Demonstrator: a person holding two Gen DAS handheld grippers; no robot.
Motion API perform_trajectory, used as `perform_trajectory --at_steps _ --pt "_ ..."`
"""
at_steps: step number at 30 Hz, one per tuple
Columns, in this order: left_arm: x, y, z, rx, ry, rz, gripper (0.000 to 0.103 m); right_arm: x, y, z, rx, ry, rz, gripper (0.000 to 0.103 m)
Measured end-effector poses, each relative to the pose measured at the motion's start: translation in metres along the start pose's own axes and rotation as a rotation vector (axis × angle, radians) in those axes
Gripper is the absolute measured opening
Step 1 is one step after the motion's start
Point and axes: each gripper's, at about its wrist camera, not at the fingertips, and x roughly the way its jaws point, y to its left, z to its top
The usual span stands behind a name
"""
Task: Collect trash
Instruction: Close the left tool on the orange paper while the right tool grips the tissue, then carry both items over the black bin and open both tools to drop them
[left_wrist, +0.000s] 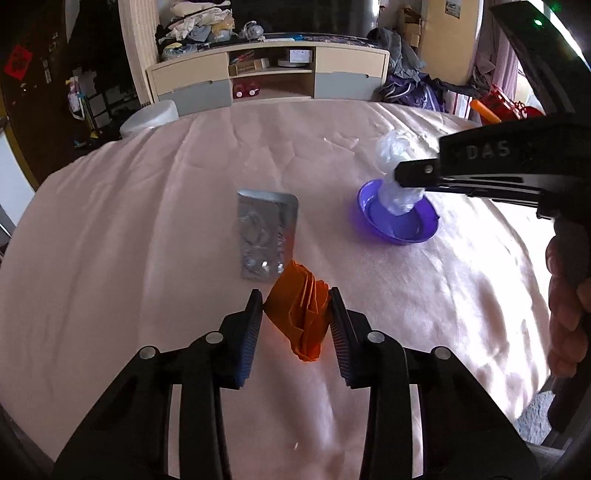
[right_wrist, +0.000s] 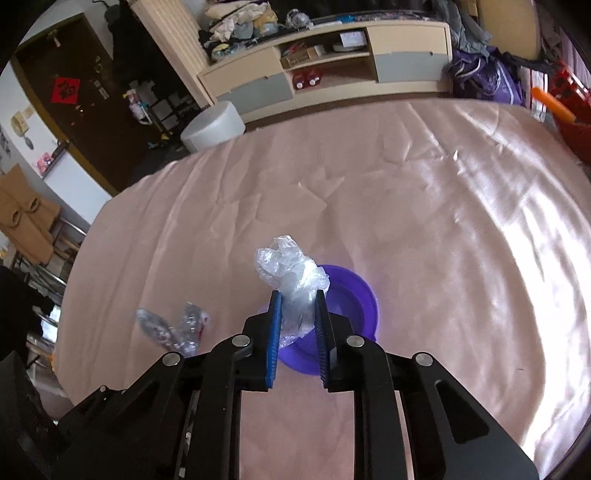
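My left gripper (left_wrist: 295, 295) is shut on a crumpled orange paper (left_wrist: 301, 317), held above the pink bedspread. A silver blister pack (left_wrist: 266, 236) lies flat just beyond it. My right gripper (right_wrist: 298, 295) is shut on a crumpled clear plastic wrap (right_wrist: 291, 277), held right over a purple bowl (right_wrist: 347, 302). In the left wrist view the right gripper (left_wrist: 400, 177) holds the plastic wrap (left_wrist: 397, 166) over the purple bowl (left_wrist: 399, 221). The blister pack (right_wrist: 173, 326) shows crumpled-looking at left in the right wrist view.
The pink bedspread (left_wrist: 147, 258) covers the whole work surface. A white round stool (right_wrist: 214, 127) stands past its far left edge. A low cabinet (left_wrist: 266, 74) with clutter stands behind. Bags and red items (right_wrist: 554, 96) lie at the far right.
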Motion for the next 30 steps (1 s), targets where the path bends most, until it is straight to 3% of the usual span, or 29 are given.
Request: perform_trajectory --at_steps 8,15,24,30 --pt "-0.078 -0.004 0.005 0.016 -0.053 0.019 0.034 -0.065 0.018 -0.009 -0.073 -0.064 -0.057 0.019" --pt "-0.150 -0.017 -0.003 0.015 -0.095 0.016 0.034 -0.139 0.027 -0.041 -0.150 -0.122 -0.046 0.019" --pt "-0.202 -0.043 -0.056 -0.002 -0.104 -0.040 0.034 -0.199 0.019 -0.117 -0.188 -0.156 -0.039 0.019" --pt "-0.194 -0.050 -0.113 -0.059 -0.064 -0.034 0.034 -0.188 0.002 -0.181 -0.155 -0.103 -0.046 0.019"
